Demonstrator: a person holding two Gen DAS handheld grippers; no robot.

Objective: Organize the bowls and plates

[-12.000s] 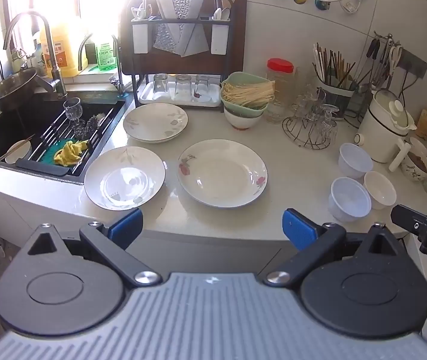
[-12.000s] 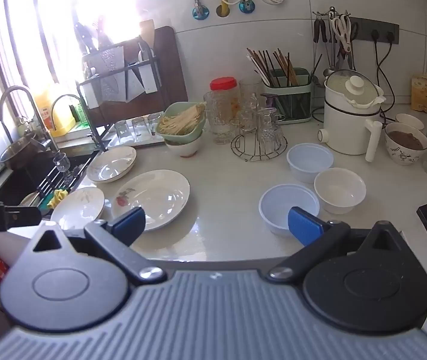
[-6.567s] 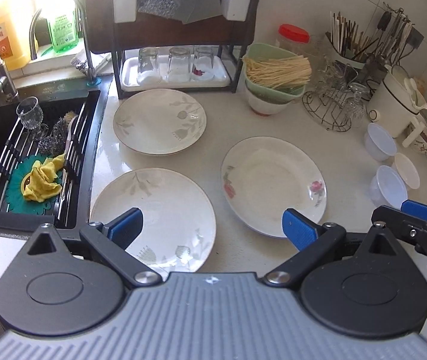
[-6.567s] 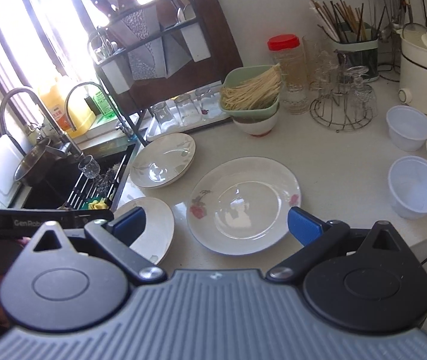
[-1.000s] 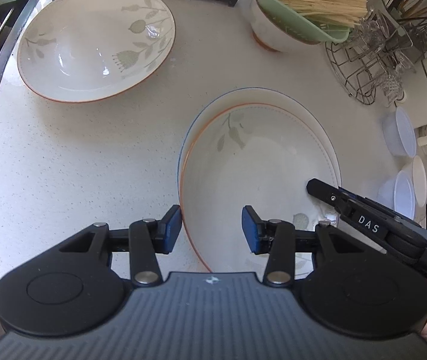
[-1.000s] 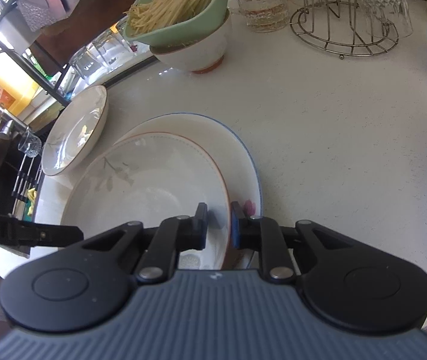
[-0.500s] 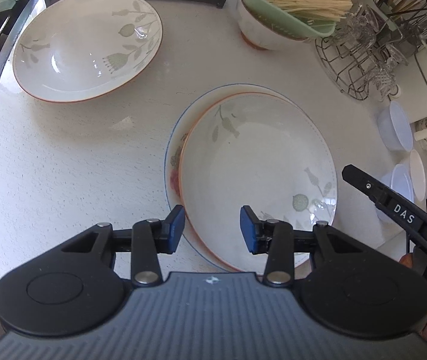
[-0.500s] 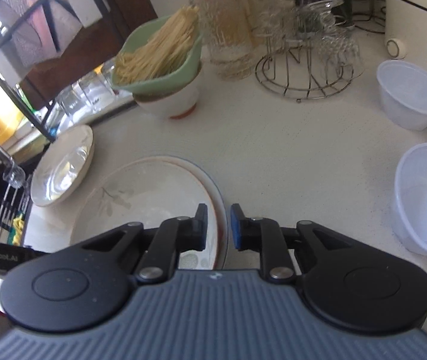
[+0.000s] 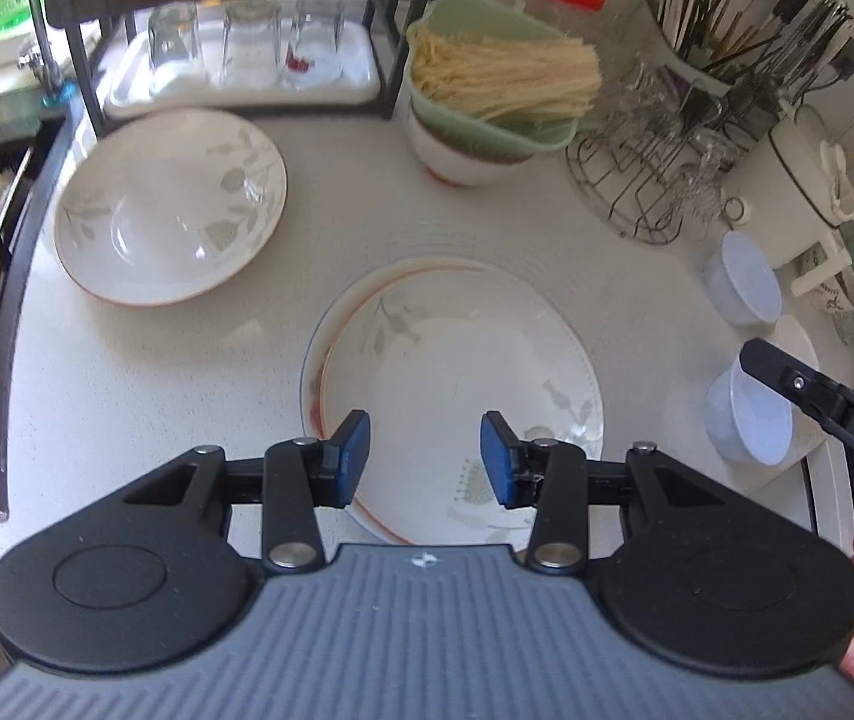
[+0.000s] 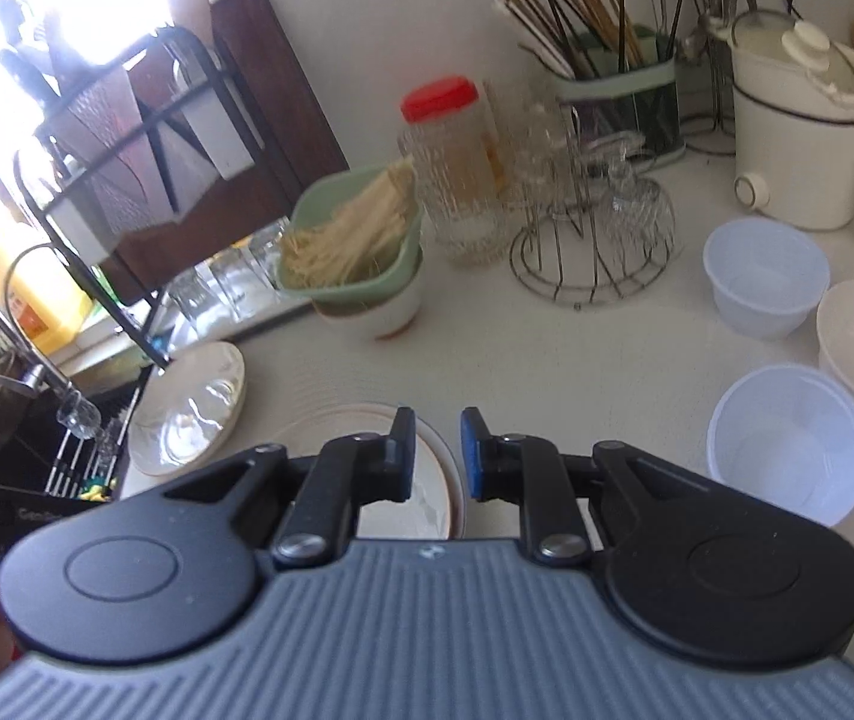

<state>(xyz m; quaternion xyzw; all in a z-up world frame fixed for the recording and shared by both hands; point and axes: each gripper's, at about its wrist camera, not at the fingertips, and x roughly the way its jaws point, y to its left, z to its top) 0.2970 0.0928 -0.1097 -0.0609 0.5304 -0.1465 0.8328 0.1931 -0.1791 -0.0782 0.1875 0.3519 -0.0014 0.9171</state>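
- Now that the leaf-pattern plate [image 9: 457, 384] is lying nested on the flower-pattern plate [image 9: 310, 384], where a second ago the right gripper was pinching its rim, one stacking step is reading as finished; only a thin crescent of the lower plate is showing at the stack's left side.
- Stack: sitting near the front edge of the counter [image 9: 145, 372], roughly midway along it.
- Second leaf-pattern plate [image 9: 170, 222]: lying alone toward the back-left of the counter, just beside the sink edge, well apart from the stack; by judgement it is the next plate awaiting stacking.
- Plastic bowls [image 10: 787, 444]: three of them standing unstacked near the counter's right end, two close together at the front, one behind; this part of the task is looking untouched.
- Left gripper [image 9: 425, 461]: hovering above the near rim of the stack, jaws spread partway with a clear gap, gripping nothing; it is sitting higher and further back than half a second ago.
- Right gripper [image 10: 433, 461]: lifted off the plates and pointing toward the back of the counter, jaws parted by a narrow gap, nothing between them; the stack's right rim is showing just below its fingertips.
- Green bowl of noodles [image 9: 487, 90]: sitting on a white bowl at the back of the counter, beyond the stack.
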